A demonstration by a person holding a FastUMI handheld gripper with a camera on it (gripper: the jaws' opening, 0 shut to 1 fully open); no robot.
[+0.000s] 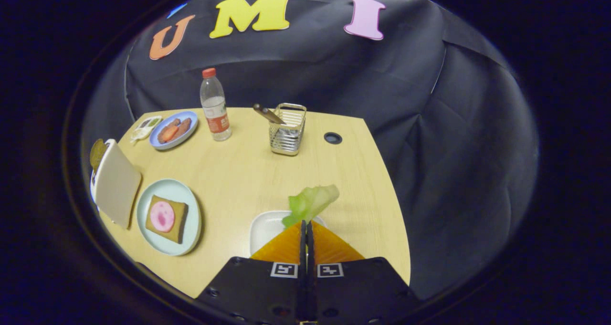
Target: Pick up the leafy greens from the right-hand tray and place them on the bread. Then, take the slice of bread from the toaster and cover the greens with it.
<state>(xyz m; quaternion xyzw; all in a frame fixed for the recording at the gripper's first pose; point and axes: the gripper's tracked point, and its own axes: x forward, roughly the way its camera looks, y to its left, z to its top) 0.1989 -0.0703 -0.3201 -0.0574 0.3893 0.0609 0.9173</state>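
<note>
My gripper [305, 223] is shut on the leafy greens [312, 202], a pale green leaf that sticks out just ahead of the fingertips and hangs above the white tray [263, 227]. To the left lies a light blue plate [191, 220] with a slice of brown bread [177, 222] topped by a pink round of meat [162, 216]. Beyond that plate stands the white toaster [116, 184], and a brown bread slice [98, 153] pokes out of its far end.
On the wooden table [238, 172] stand a water bottle [215, 106], a wire basket [288, 129] holding a knife [267, 113], and a blue plate of food [173, 129] with a small packet [143, 127] beside it. A round hole [332, 137] is in the tabletop.
</note>
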